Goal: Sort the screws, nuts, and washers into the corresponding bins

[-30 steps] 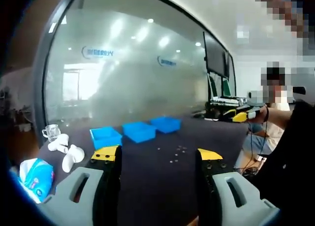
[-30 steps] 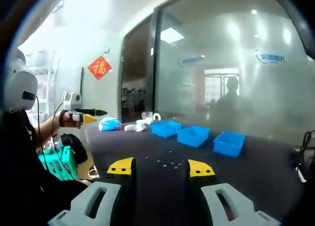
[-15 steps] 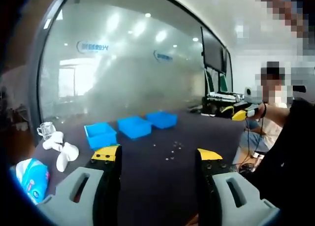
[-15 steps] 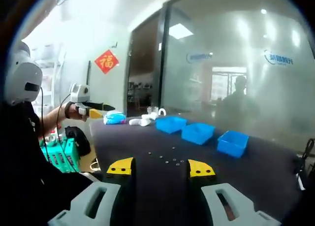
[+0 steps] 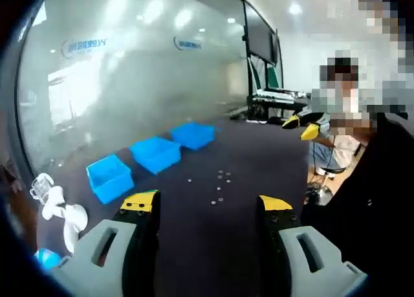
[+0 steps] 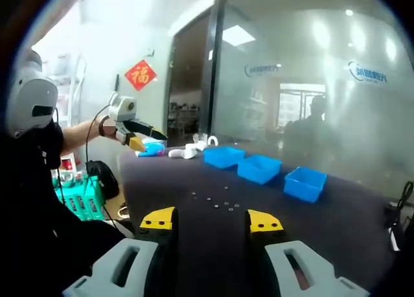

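Note:
Three blue bins [image 5: 155, 153] stand in a row on the dark table [image 5: 259, 161], also in the right gripper view as bins [image 6: 259, 167]. Small screws, nuts and washers [image 5: 220, 184] lie scattered on the table in front of them, seen again as tiny bright pieces [image 6: 213, 200]. My left gripper [image 5: 207, 203] hovers open above the near table, nothing between its yellow-tipped jaws; it shows from the side, held up in a hand [image 6: 150, 140]. My right gripper [image 6: 211, 219] is open and bare too, and appears at the table's far end [image 5: 301, 125].
White objects [image 5: 61, 213], a glass cup [image 5: 40, 186] and a blue packet [image 5: 45, 258] sit left of the bins. A frosted glass wall [image 6: 310, 83] runs behind the table. A green crate [image 6: 77, 200] stands on the floor by the person.
The left gripper has risen and swung in over the table's end, so its view now looks down more on the bins and hardware. The right gripper has held nearly still.

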Demonstrator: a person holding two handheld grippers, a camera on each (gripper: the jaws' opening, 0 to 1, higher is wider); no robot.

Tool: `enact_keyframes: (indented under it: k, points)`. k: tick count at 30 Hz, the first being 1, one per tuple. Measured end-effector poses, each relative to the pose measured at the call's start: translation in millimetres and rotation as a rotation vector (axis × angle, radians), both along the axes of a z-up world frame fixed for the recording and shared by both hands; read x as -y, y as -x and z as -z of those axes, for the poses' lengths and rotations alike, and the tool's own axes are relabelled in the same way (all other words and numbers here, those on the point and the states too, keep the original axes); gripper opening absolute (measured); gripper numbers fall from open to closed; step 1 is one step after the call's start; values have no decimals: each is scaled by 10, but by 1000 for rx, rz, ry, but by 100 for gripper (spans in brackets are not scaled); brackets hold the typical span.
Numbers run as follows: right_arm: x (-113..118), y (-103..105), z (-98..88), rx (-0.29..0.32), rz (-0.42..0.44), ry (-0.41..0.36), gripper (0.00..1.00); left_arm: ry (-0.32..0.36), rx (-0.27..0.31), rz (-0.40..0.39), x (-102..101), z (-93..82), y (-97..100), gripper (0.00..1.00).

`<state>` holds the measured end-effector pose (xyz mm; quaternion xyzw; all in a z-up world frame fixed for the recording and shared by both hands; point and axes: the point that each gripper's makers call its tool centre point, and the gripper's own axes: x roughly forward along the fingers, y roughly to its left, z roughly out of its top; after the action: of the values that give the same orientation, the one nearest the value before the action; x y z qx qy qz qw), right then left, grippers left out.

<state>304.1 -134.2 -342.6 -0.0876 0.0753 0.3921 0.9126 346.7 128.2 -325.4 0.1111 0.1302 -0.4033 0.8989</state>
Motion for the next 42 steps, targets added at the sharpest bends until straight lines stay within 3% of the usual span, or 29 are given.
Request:
enact_keyframes:
  k: [12,18,28,42]
  points:
    - [115,-67,15,-8,21,-1,37,-144,-150,160,505,414,-291,60]
    - [162,-107,35,-16,32,-2,37,-218,-179,186,653,561,-407,59]
    - [177,-153,69,-24,39,-5,37,-287,-258,228,739,846,-439,57]
    - [154,-152,114,-38,39,-18,37,-346,-274,250,794,988,-517,52]
